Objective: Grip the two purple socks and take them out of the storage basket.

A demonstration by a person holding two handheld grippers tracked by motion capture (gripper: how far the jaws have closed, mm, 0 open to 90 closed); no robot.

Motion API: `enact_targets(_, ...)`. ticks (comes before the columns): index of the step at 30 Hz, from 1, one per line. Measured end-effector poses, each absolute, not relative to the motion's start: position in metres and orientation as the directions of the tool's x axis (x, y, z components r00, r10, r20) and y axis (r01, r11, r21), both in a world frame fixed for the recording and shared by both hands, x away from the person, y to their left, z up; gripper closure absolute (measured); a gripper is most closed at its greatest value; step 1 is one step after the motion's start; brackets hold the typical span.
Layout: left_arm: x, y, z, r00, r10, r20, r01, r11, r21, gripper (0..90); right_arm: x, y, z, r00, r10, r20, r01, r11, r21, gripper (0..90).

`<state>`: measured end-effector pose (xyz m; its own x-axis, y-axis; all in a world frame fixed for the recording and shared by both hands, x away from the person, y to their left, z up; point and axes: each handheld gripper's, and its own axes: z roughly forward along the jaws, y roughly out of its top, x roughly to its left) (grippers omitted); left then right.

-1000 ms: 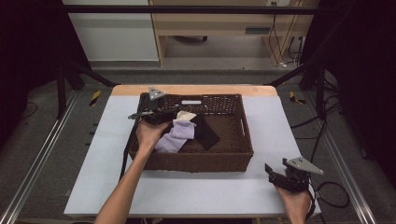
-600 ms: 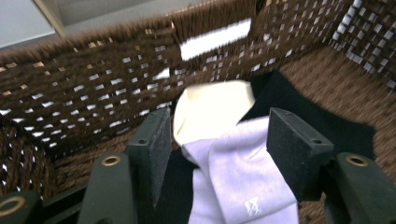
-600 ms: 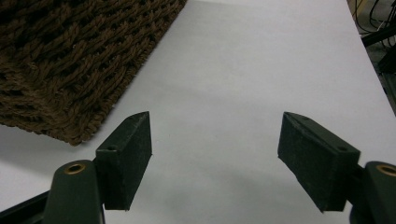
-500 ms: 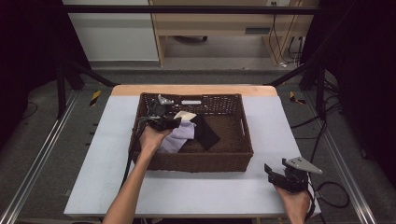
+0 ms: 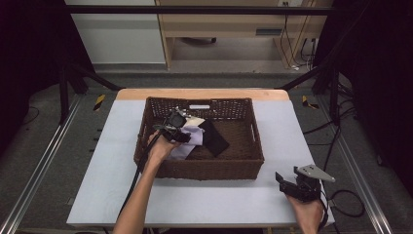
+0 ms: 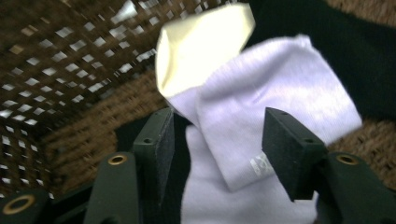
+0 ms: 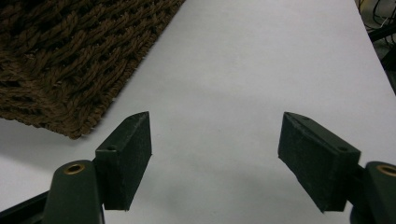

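Left claw closing astride white sock.

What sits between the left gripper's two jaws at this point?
In the left gripper view, the folded white sock lies between the open jaws of the left gripper; the pads do not press it yet.

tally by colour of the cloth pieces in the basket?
White sock: 1
Cream cloth piece: 1
Black cloth piece: 1
Total: 3, all inside the brown wicker basket. The white sock lies between the left gripper fingers, not yet pinched.
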<state>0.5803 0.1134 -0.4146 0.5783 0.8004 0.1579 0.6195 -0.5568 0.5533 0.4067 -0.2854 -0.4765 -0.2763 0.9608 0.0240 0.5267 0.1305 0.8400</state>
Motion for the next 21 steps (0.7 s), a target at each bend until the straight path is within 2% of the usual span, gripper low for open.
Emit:
enact_targets(8, 0.585, 0.1129, -0.42, 0.591, 0.799, 0.108, 0.664, -0.558, 0.498, 49.0, 0.4073, -0.285, -0.4768, -0.281, 0.959, 0.029, 0.535, 0.132, 0.835, 25.5)
enact_targets(13, 0.5861, 0.1121, -0.4234, 0.611, 0.789, 0.063, 0.688, -0.569, 0.451, 62.2, 0.4067, -0.2838, -0.4767, -0.286, 0.958, 0.031, 0.535, 0.132, 0.834, 25.5)
enact_targets(17, 0.5852, 0.1138, -0.4222, 0.608, 0.792, 0.047, 0.698, -0.562, 0.443, 80.8, 0.407, -0.2842, -0.4773, -0.286, 0.958, 0.026, 0.537, 0.138, 0.832, 25.6)
enact_targets(19, 0.5848, 0.1151, -0.4207, 0.604, 0.796, 0.044, 0.698, -0.554, 0.453, 86.8, 0.4066, -0.2838, -0.4773, -0.285, 0.958, 0.027, 0.539, 0.137, 0.831, 25.7)
enact_targets(20, 0.5843, 0.115, -0.4198, 0.6, 0.798, 0.055, 0.692, -0.552, 0.466, 86.6, 0.4064, -0.2841, -0.4772, -0.286, 0.958, 0.024, 0.536, 0.139, 0.833, 25.7)
enact_targets(21, 0.5838, 0.1147, -0.4187, 0.595, 0.8, 0.076, 0.68, -0.552, 0.483, 82.5, 0.4063, -0.2843, -0.477, -0.285, 0.958, 0.026, 0.534, 0.136, 0.834, 25.7)
